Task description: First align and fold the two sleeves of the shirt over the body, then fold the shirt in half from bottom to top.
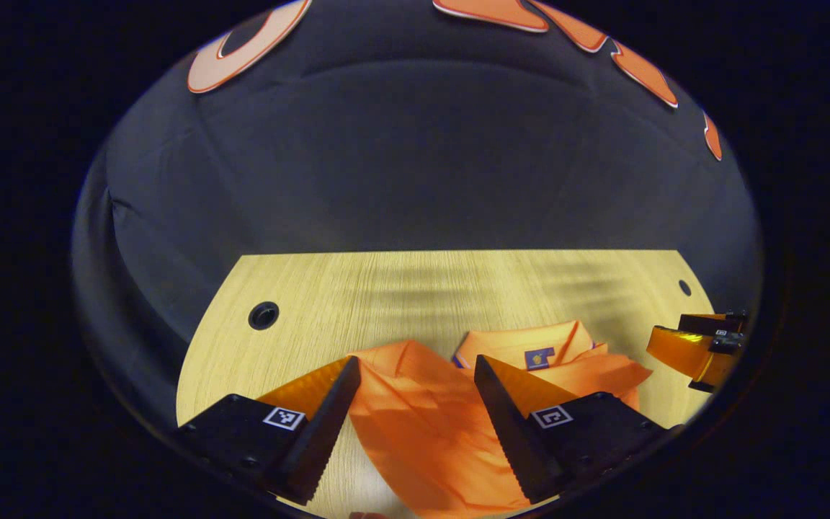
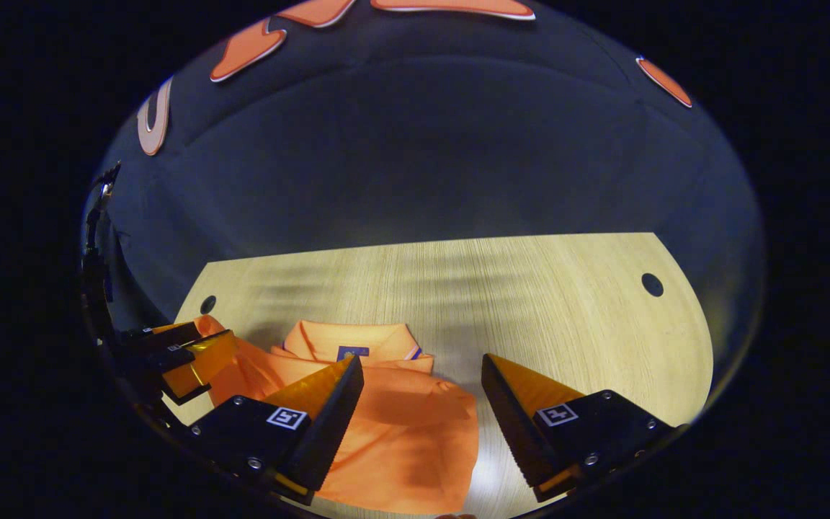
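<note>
Item: orange shirt [image 2: 393,425], collar away from the holder, lying on the table [image 2: 530,288].
Step, as judged: sleeve folding; one sleeve [image 1: 415,404] lies across the body.
Left gripper [image 1: 415,425]: spread, holding nothing.
Right gripper [image 2: 422,425]: spread, holding nothing.
Next: pinch the remaining sleeve edge.
Obscured: the hem is cut off, and the sleeve alignment is unclear.

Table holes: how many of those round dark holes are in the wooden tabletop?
2. One hole sits near the table's far left corner; the other hole sits near its far right corner. The orange shirt could hide more nearer the front.
</note>
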Tool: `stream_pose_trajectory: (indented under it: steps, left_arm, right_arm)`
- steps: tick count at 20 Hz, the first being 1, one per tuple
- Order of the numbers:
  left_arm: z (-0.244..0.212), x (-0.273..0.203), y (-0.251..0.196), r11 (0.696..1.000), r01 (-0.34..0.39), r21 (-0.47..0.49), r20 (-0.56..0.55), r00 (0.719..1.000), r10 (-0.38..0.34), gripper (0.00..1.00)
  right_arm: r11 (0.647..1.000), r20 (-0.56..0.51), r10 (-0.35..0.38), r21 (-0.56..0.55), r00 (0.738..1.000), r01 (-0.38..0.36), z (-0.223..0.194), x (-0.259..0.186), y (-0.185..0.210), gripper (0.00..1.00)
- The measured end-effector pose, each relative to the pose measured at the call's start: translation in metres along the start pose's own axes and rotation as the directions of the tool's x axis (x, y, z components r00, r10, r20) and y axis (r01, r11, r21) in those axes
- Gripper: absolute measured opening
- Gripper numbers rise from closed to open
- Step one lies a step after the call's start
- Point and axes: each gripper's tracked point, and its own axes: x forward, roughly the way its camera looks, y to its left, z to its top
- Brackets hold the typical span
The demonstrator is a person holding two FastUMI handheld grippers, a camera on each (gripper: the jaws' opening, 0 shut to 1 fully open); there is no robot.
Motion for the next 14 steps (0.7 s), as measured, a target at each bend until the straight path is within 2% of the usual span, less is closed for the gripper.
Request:
stream_pose_trajectory:
  steps: [1,2,3,5,7,11,14]
  left_arm:
    - [0.006,-0.007,0.000,1.000,0.016,0.002,0.010,1.000,-0.016,0.96]
    - [0.011,-0.011,0.002,1.000,0.017,0.016,0.018,1.000,-0.017,0.98]
    - [0.010,-0.014,0.006,0.999,-0.004,0.035,0.011,1.000,0.004,0.96]
    - [0.014,-0.021,0.012,0.997,-0.029,0.068,0.017,0.999,0.028,0.98]
    - [0.022,-0.036,0.023,0.996,-0.051,0.069,0.020,0.999,0.050,0.98]
    - [0.051,-0.076,0.032,0.994,-0.081,0.079,0.128,0.989,0.071,0.99]
    - [0.075,-0.126,0.026,0.996,-0.075,0.054,0.215,0.975,0.061,0.99]
  right_arm:
    - [1.000,0.012,0.003,-0.006,1.000,-0.003,0.004,-0.009,0.001,1.00]
    - [1.000,0.019,0.010,-0.013,1.000,-0.010,0.005,-0.016,0.004,1.00]
    - [1.000,0.024,0.009,-0.020,1.000,-0.008,0.005,-0.022,0.004,1.00]
    - [0.999,0.045,0.001,-0.037,0.999,0.000,0.007,-0.031,0.002,0.99]
    - [0.999,0.038,0.011,-0.035,0.999,-0.010,0.004,-0.039,0.004,1.00]
    - [0.999,0.085,0.016,-0.036,0.996,-0.012,0.014,-0.065,0.007,1.00]
    - [0.999,0.151,0.033,-0.034,0.988,-0.028,0.026,-0.099,0.015,1.00]
